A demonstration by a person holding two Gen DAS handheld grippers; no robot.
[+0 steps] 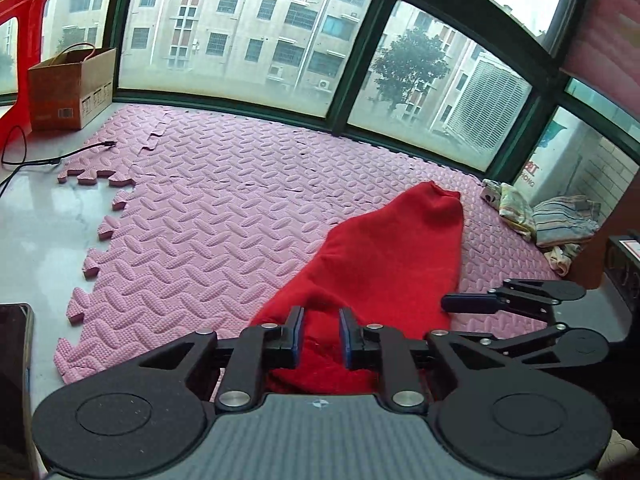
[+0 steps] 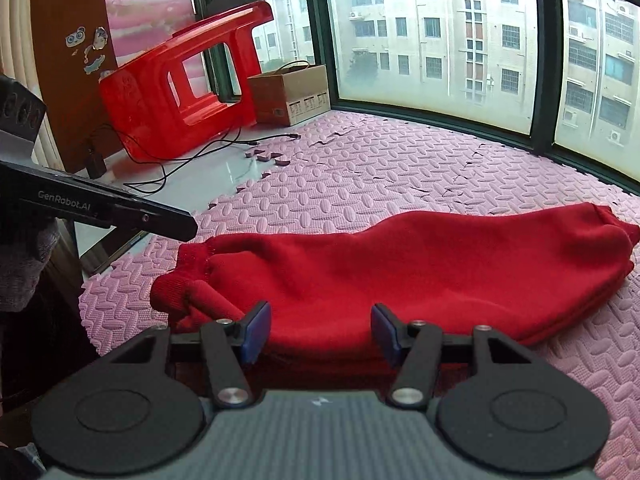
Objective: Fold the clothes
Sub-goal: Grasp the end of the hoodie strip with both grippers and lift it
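My left gripper [image 1: 321, 338] has its blue-padded jaws a narrow way apart over the near end of the red garment [image 1: 372, 264]; the cloth lies in the gap, but I cannot tell whether the pads pinch it. My right gripper [image 2: 322, 332] stands wide apart, nothing held, its pads just above the near edge of the same garment [image 2: 400, 264]. The garment is a soft, matte knit, folded into a long lumpy band with a ribbed cuff at its left end in my right view. It lies on a pink foam mat [image 1: 208, 208] of interlocking tiles, embossed in a woven pattern, with jigsaw-toothed edges. Left of the mat is a glossy pale sill [image 1: 40, 216] with a black cable [image 1: 44, 160]. Farther left stand a cardboard box [image 1: 72, 88] and a tipped shiny red plastic stool [image 2: 180, 92]. Crumpled striped cloths [image 1: 560, 220] sit at the far right corner. Dark green window frames [image 1: 360, 48] curve around the far side.
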